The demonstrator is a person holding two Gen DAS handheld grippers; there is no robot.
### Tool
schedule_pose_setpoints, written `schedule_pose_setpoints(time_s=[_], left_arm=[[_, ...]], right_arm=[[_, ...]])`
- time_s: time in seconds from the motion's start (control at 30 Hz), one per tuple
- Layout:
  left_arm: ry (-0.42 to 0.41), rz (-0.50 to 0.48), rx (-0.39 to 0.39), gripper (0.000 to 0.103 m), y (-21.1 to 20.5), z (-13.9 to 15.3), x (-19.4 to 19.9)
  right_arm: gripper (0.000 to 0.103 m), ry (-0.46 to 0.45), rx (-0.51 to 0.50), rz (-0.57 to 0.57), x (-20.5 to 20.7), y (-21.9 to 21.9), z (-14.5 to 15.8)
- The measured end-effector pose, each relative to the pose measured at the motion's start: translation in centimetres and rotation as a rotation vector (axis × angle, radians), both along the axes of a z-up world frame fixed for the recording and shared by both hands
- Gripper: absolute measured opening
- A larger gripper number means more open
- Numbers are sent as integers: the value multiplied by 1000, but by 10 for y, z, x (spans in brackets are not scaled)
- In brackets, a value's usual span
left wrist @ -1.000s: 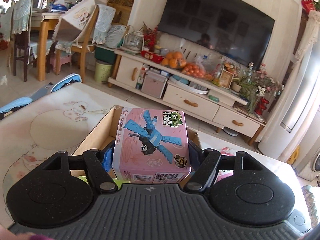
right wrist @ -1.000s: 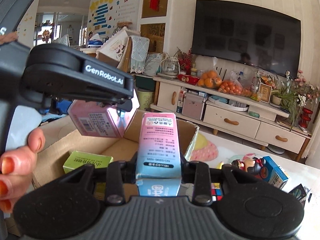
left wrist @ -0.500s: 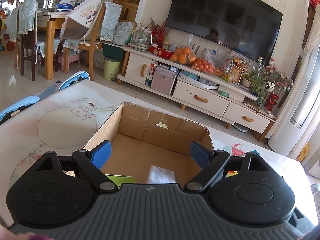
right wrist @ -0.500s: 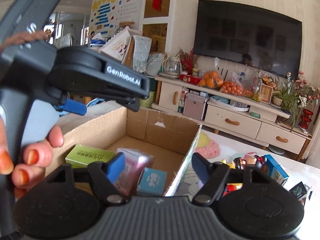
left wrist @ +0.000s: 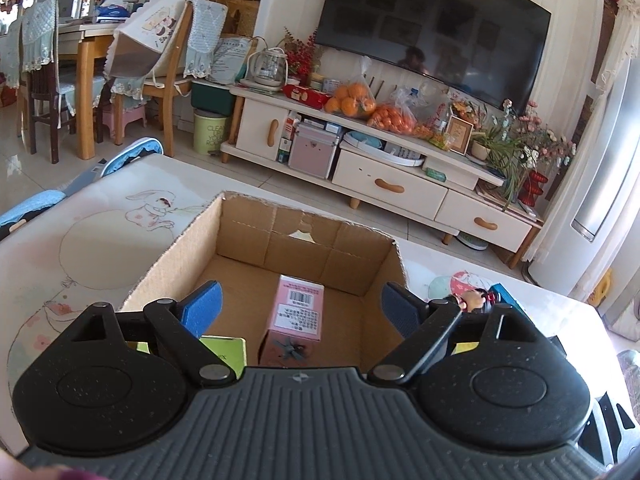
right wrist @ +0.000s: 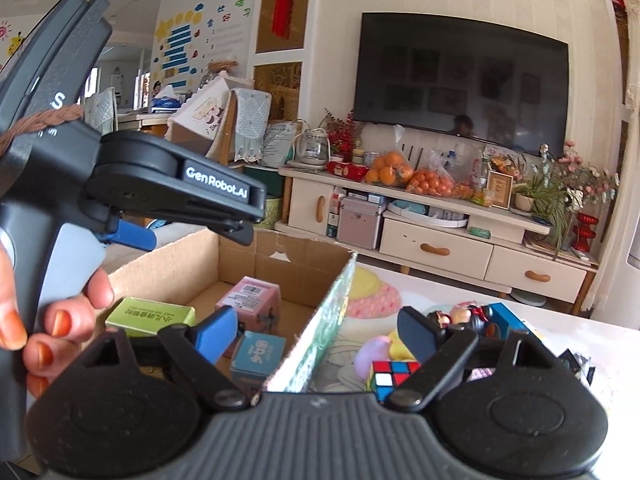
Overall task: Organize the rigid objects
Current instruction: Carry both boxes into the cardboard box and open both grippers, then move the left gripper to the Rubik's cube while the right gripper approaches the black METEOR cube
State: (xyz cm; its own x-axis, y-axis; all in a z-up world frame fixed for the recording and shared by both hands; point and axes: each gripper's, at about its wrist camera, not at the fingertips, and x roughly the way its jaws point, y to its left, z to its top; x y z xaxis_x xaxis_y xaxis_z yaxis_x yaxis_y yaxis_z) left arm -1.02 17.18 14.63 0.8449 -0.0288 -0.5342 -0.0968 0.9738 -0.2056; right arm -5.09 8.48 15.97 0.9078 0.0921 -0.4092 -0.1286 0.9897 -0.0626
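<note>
An open cardboard box [left wrist: 188, 252] [right wrist: 276, 248] stands on the table. Inside it lie a pink toy box [left wrist: 298, 316] [right wrist: 248, 300], a green box [left wrist: 228, 354] [right wrist: 150, 316] and a blue-topped carton [right wrist: 260, 354]. My left gripper [left wrist: 300, 312] is open and empty above the cardboard box, over the pink box; it also shows in the right wrist view [right wrist: 180, 196]. My right gripper [right wrist: 316, 334] is open and empty, straddling the box's right wall.
On the table right of the box lie a Rubik's cube [right wrist: 390, 372], a purple-and-yellow toy [right wrist: 374, 354], small figures [right wrist: 460, 314] [left wrist: 476, 298] and a blue box [right wrist: 508, 318]. A TV stand [left wrist: 400, 184] is beyond the table.
Both grippers opened and dropped their loads: the pink toy box and the blue-and-pink carton now lie inside the cardboard box. Both grippers have pulled back and up.
</note>
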Motion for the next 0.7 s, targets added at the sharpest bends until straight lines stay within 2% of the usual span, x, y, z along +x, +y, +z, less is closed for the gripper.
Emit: schedule_pose_setpoints(time_s=[0.7], left_arm=[[18,-85,56,103,4,-5,3]], right_arm=[[95,-17,53,-76,-13,-43,-9]])
